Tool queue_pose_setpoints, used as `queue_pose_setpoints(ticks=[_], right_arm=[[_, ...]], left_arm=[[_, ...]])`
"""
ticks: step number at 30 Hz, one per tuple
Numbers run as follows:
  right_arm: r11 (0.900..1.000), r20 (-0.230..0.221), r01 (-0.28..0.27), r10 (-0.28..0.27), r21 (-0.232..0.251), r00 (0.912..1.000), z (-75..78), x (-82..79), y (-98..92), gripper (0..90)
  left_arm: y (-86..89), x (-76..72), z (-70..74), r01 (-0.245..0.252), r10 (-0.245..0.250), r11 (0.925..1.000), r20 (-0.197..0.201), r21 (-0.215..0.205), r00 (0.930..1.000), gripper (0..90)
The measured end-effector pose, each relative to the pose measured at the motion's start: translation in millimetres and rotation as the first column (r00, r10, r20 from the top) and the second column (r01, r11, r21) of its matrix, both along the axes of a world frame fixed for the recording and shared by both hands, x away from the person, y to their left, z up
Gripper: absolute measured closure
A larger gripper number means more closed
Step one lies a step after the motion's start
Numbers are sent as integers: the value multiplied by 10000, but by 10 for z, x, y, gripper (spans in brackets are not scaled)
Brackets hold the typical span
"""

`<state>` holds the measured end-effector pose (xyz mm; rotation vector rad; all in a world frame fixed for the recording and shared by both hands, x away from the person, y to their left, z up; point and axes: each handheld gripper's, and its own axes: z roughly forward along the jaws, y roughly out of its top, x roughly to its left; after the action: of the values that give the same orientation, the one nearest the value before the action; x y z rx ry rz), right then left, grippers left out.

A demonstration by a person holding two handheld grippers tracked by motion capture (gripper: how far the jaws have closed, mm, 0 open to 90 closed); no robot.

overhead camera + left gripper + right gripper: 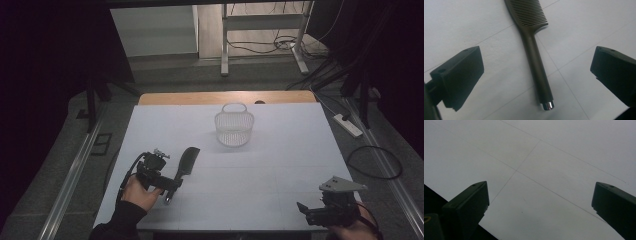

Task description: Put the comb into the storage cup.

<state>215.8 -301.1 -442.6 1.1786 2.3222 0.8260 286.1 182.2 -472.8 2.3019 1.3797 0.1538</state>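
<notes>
Worktop [280,165] comes first: a broad white sheet marked with faint grid lines, covering a table whose wooden far edge shows as a thin strip. It carries everything here.

Toward the far edge, about midway along it, stands a pale, see-through mesh basket [234,129] with a hooped handle at its rim, upright and well apart from both hands.

Near the right front corner sits the right gripper [303,209], a black tool with a grey three-cornered plate on top, held by a hand at the front edge. In the right gripper view its jaws stand wide apart over bare white sheet, with nothing between them: released.

Near the left front corner the left gripper [170,192], also black, is held in a hand with a dark sleeve coming in over the front edge. Its jaws are spread wide in the left gripper view, one on each side of the comb's handle and clear of it, so the claw is released and grasps nothing.

Smallest is the dark, long-handled plastic comb [535,57], lying flat on the sheet, its fine-toothed head pointing toward the far edge and its handle, ending in a small silver cap, pointing at the left gripper.
</notes>
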Motion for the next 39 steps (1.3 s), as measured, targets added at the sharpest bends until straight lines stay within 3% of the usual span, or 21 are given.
queue_pose_setpoints(ticks=[20, 26, 30, 37, 39], right_arm=[[10000, 12, -56, 56, -77, 10000, -1, -2, 7, 16], [9999, 5, -77, 77, -87, 10000, -2, -2, 8, 16], [9999, 27, -105, 106, -121, 9999, -3, -3, 11, 16], [9998, 26, -119, 119, -157, 9999, -4, -4, 13, 16], [9998, 29, -122, 123, -165, 9999, -4, -3, 14, 16]], left_arm=[[-185, 116, -422, 439, -345, 9953, -1073, 867, 9936, 0], [-213, 125, -483, 486, -342, 9925, -1267, 1124, 9914, 0], [-264, 115, -508, 564, -376, 9860, -1201, 1572, 9920, 0], [-275, 121, -503, 457, -241, 9854, -1313, 1640, 9910, 4], [-281, 118, -484, 477, -250, 9849, -1357, 1666, 9904, 43]])
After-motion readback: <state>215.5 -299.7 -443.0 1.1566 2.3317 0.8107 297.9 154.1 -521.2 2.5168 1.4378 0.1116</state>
